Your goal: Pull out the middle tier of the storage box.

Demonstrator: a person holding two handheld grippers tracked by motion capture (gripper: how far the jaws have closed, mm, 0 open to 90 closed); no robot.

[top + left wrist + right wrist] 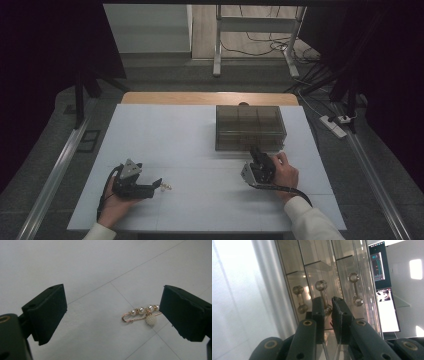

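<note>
A smoky see-through drawer box (250,127) stands on the white table, right of the middle. Its front carries three bar handles, and my right gripper (327,307) is shut on the lower end of the middle handle (321,287). In the high view that right gripper (256,152) meets the box's near face. A small gold pin with pearls (143,315) lies flat on the table. My left gripper (112,312) is open around it, with the pin close to one jaw and not touched by the pads. From above, the left gripper (159,184) lies low at the front left, with the pin (165,187) at its tips.
The white table top (165,135) ends in a wooden strip at the back. Beside the held handle are the other two handles (300,298) (355,288). A power strip (334,126) lies on the floor to the right, and metal rails run along both sides.
</note>
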